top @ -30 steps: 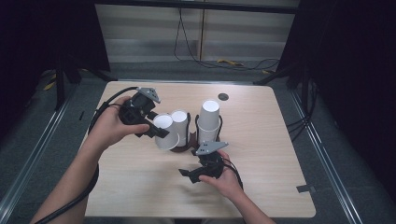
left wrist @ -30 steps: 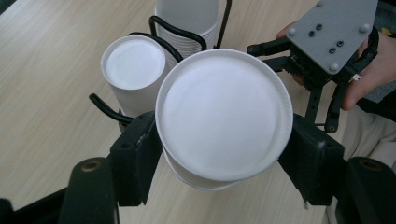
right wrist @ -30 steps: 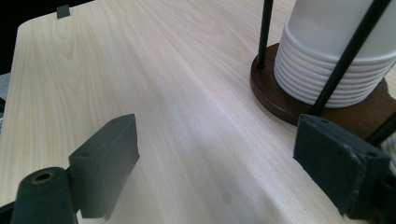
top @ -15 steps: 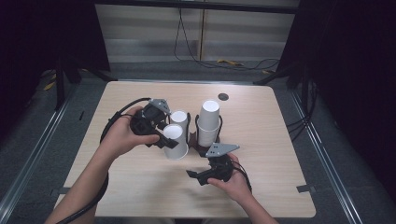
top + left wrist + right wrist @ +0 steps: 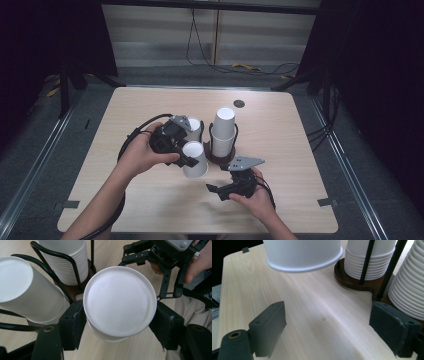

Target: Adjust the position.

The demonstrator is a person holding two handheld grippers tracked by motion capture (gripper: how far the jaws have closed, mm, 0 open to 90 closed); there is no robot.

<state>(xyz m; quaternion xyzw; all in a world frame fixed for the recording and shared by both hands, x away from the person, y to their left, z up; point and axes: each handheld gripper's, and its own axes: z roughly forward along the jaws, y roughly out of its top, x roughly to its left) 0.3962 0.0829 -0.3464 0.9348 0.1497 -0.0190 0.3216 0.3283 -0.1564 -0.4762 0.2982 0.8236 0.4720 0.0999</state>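
A white paper cup hangs mouth down just above the table, in front of the cup holder. My left gripper is shut on its sides; in the left gripper view both black pads press the cup below its flat base. My right gripper sits low at the cup's right, held in a hand, jaws open with nothing between them. Its own view looks under the cup's rim toward the holder.
A dark wire holder mid-table carries two stacks of white cups, a tall one and a shorter one. A small dark round mark lies near the far edge. Bare wood spreads in front.
My left gripper carried the cup right, toward the near edge and down, and turned it from tilted to upright. The right gripper shifted slightly right and nearer.
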